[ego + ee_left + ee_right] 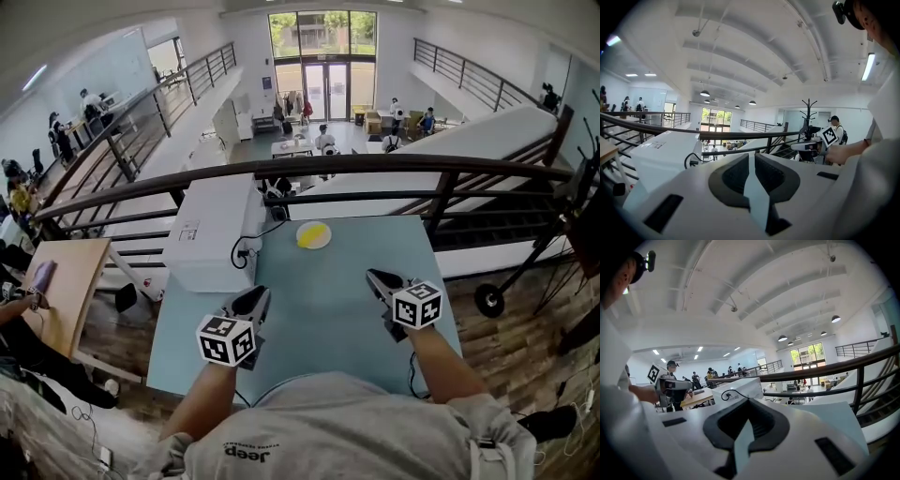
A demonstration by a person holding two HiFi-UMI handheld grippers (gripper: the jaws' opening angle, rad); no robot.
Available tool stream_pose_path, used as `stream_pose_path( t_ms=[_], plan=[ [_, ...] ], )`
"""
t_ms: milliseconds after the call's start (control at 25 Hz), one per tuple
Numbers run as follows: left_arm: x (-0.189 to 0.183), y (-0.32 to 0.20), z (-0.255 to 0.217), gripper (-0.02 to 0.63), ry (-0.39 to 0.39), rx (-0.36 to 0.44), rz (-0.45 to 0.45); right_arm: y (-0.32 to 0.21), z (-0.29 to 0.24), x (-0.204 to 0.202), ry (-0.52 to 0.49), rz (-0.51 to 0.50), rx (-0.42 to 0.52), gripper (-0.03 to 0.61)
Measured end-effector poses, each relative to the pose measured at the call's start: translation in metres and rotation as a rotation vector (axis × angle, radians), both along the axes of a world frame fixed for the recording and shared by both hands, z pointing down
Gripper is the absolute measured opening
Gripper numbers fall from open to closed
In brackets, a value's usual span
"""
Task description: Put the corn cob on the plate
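The corn cob (307, 234) is seen as a yellow shape lying on the plate (324, 237). The plate is set close to the far edge of the counter (328, 323), about midway along it. The pair is too small for the cob's exact lie to be made out, but no part of it is seen hanging past the rim. From this the task is judged to be as good as done, with nothing left to be carried.

The left tongs (260, 298) are held over the near part of the counter toward its left edge, and the right tongs (377, 278) toward its right edge. Both are well apart from the plate. Each pair is clenched with nothing between its pads: in both gripper views the dark pads are pressed together into one thin seam, and only the room is seen beyond them. Being empty and drawn in close to the person's body, they are judged to be at rest, clear of the plate so that it is not knocked.

A white box (211, 239) with a black cable (242, 253) is placed by the far left corner of the counter, near the plate but not touching it. A dark railing (309, 169) is seen just past the far edge, so little room is left behind the plate.
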State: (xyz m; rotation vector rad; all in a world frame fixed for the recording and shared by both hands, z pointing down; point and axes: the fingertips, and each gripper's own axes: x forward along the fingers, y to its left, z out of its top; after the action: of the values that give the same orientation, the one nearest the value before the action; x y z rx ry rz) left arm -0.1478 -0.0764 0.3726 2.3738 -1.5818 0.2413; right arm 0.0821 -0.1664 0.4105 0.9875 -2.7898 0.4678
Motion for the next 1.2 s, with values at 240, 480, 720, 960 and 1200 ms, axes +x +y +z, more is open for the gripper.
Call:
stream_pose_path(
  t_ms=[240,480,720,960,1200],
  plan=[
    [0.028,0.021,0.005,0.055,0.005,-0.018,-0.029,0.018,-0.005,0.014,-0.022,-0.060,0.009,0.016],
    [0.031,0.027,-0.002,0.055,0.024,-0.010,-0.009,0.031,-0.007,0.014,-0.033,-0.070,0.011,0.017],
    [-0.003,0.025,-0.014,0.055,0.038,0.030,0.043,0.049,-0.016,0.002,-0.027,-0.008,0.012,0.015],
    [-0.054,0.028,-0.019,0.055,0.030,0.041,0.067,0.060,-0.022,-0.029,-0.043,0.049,0.003,0.015],
    [-0.068,0.031,-0.011,0.055,0.047,0.038,0.070,0.062,-0.028,-0.040,-0.055,0.057,0.002,0.015]
  ],
)
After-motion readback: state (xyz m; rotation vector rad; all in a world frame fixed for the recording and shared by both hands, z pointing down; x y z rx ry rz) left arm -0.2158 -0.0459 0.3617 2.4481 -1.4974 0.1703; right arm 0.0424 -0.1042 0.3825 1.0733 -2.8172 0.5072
